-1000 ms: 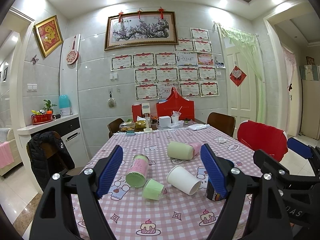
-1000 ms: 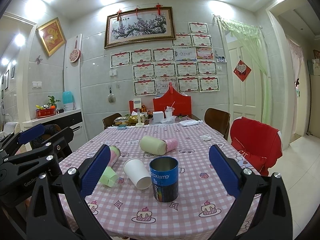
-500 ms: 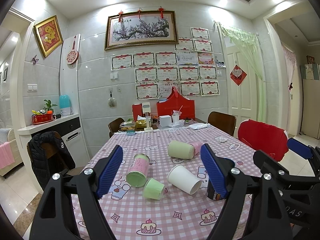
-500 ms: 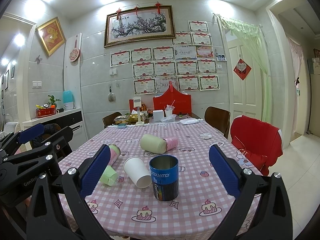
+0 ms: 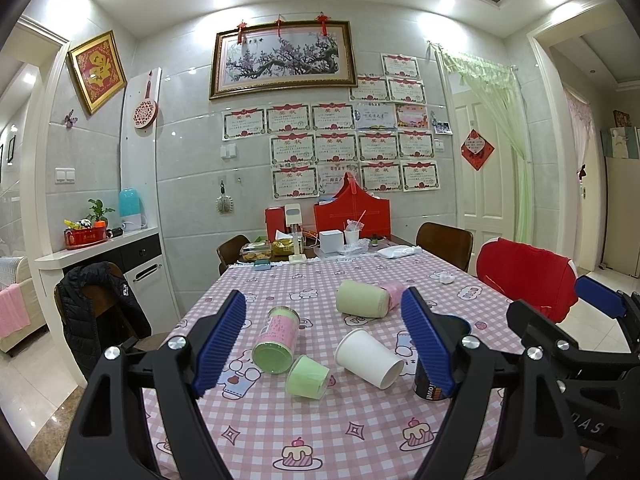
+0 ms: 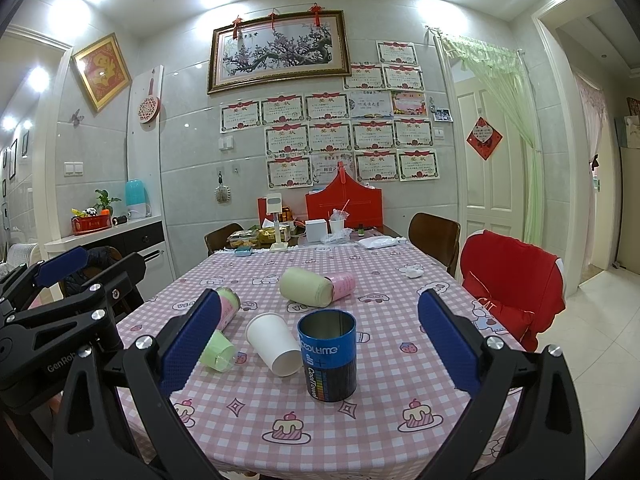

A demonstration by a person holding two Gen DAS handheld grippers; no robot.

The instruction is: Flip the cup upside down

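Clearly, upright blue tin (image 6: 328, 354) reads "CoolTime".

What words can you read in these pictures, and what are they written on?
"CoolTime" on the blue can, across its band and again down its side.
"GenRob", cut off, on the left gripper.
"DAS", cut off, on the right gripper.
"CAT" on the red chair cover.
The certificates on the wall and the gold character in the red frame are too small or blurred to read.
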